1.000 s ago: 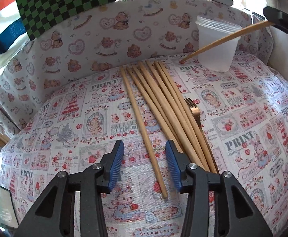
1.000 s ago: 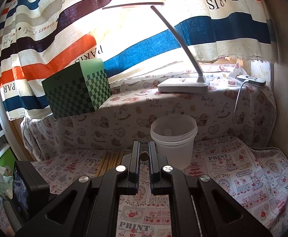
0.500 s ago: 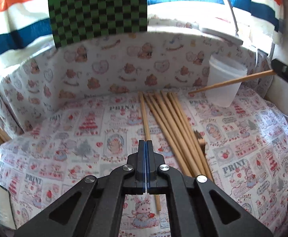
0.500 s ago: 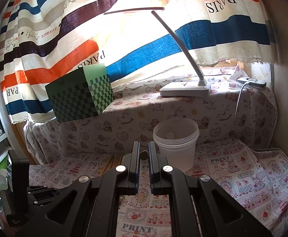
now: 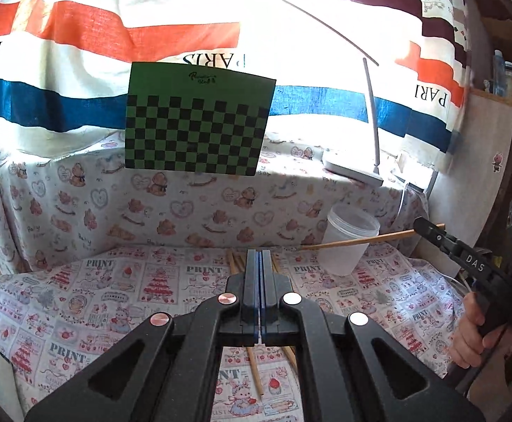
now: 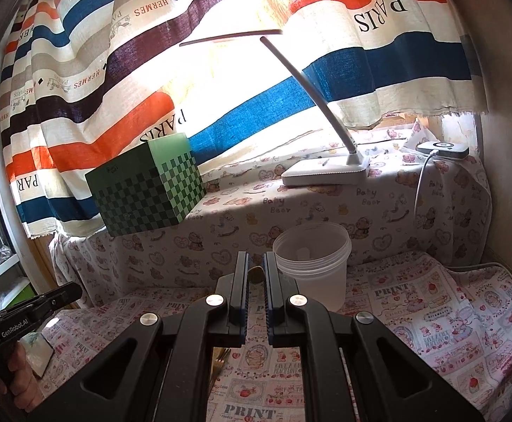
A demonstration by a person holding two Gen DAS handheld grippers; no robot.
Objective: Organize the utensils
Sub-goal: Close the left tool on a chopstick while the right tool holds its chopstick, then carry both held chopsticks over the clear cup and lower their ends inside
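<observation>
My left gripper (image 5: 259, 256) is shut with nothing between its blue pads, raised above several wooden chopsticks (image 5: 254, 372) that lie on the printed cloth, mostly hidden under it. My right gripper (image 6: 254, 274) is shut on one wooden chopstick (image 6: 255, 275), seen end-on between the pads. In the left wrist view that chopstick (image 5: 357, 241) runs level from the right gripper (image 5: 426, 227) leftward across the front of the clear plastic cup (image 5: 349, 242). The cup (image 6: 312, 263) stands upright just right of my right fingers. A fork's tines (image 6: 220, 358) show below the right gripper.
A green checkered box (image 5: 198, 123) and a white desk lamp (image 6: 326, 172) stand on the cloth-covered ledge behind. A charger with a white cable (image 6: 442, 149) lies at the ledge's right end. A striped curtain hangs behind. A wall closes the right side.
My left gripper closed empty, then lifted and tilted up away from the chopsticks. The right gripper keeps its chopstick and has risen slightly near the cup.
</observation>
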